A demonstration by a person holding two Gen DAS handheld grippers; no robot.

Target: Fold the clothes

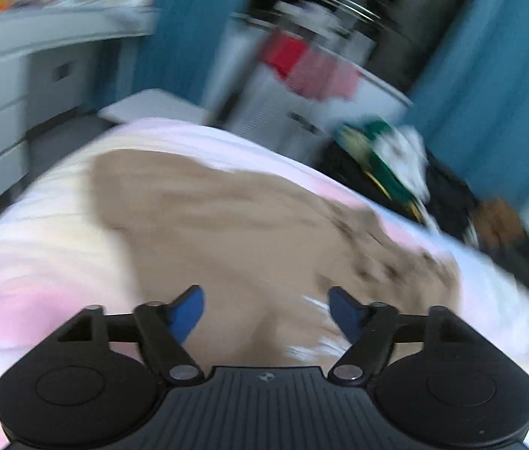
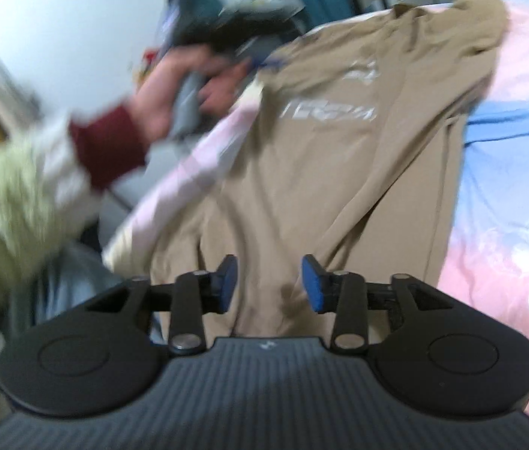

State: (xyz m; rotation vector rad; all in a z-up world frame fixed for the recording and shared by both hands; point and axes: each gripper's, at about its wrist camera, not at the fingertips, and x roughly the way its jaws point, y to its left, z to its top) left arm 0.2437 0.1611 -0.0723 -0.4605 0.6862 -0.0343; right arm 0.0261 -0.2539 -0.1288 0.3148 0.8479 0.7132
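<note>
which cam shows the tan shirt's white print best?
Right wrist: the tan shirt lies full length, its white print visible though unreadable. Left wrist shows the shirt badly blurred, with only white streaks near the tongs.

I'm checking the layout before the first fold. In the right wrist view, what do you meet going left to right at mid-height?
Pale green fuzzy sleeve → dark red cuff → tan long-sleeved shirt with white chest lettering → pink and blue bedcover.

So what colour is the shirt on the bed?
Tan, with white lettering on it. The shirt shows best in the right wrist view.
</note>
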